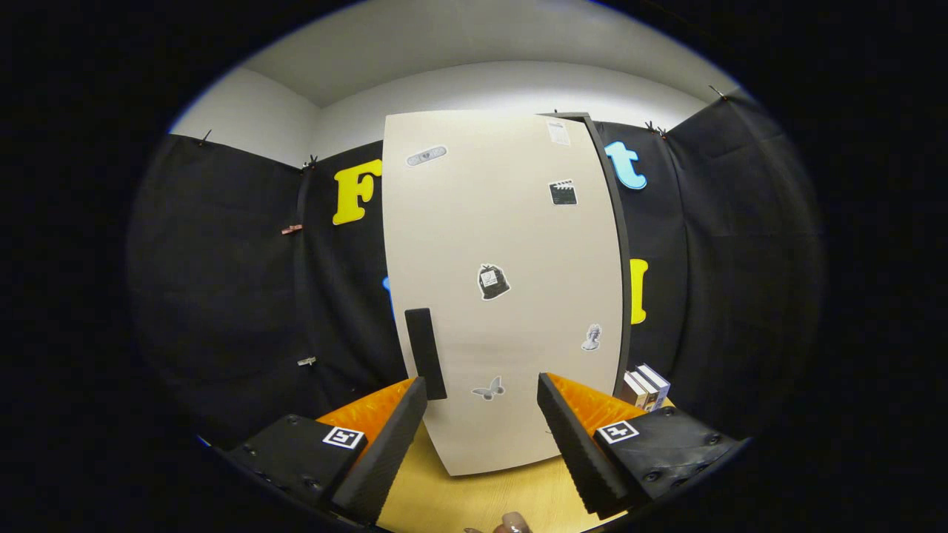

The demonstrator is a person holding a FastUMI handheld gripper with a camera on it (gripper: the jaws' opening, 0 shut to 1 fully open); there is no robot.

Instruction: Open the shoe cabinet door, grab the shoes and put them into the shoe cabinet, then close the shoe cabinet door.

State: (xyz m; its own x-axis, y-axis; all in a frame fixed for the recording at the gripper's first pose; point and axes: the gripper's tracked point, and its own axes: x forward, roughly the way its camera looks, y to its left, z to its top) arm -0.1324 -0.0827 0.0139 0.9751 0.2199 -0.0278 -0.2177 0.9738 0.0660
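No readable text: the stickers on the shoe cabinet door (503, 289) are pictures, their print too small.

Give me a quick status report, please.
Tool open, holding nothing. Cabinet door shut, handle just beyond the left finger. Nothing in the way.

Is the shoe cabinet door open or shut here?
Shut, it seems: the door faces the open gripper flat, no interior showing, its handle just beyond the spread fingers, ungrasped.

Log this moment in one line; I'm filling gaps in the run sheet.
gripper: open, empty | door: shut | handle: ahead of fingers, untouched | phase: approach
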